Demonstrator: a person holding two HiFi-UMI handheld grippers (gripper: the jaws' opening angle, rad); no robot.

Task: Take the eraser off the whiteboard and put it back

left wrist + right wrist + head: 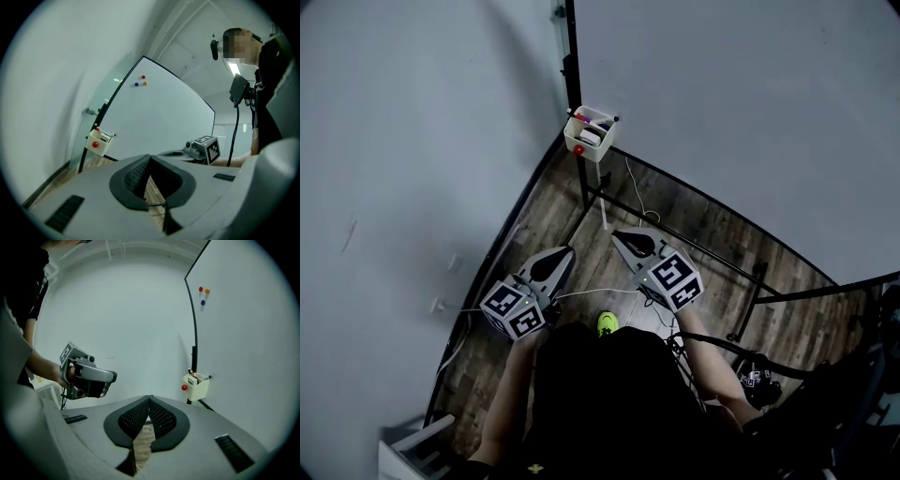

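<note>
A small white holder (589,136) with a red knob hangs at the whiteboard's (750,112) left edge. A pale eraser (590,138) and pens sit in it. The same holder (99,142) shows in the left gripper view and, as the holder (196,384), in the right gripper view. My left gripper (567,251) and right gripper (617,234) are held side by side, well short of the holder, pointing toward it. The left gripper's (150,155) jaws meet at the tips, with nothing between them. The right gripper's (150,397) jaws are also shut and hold nothing.
The whiteboard stands on black legs (675,234) over a wooden floor, with a white cable (637,197) trailing below it. A grey wall (412,169) closes the left side. Three coloured magnets (203,292) sit high on the board. Black gear (759,380) lies on the floor at right.
</note>
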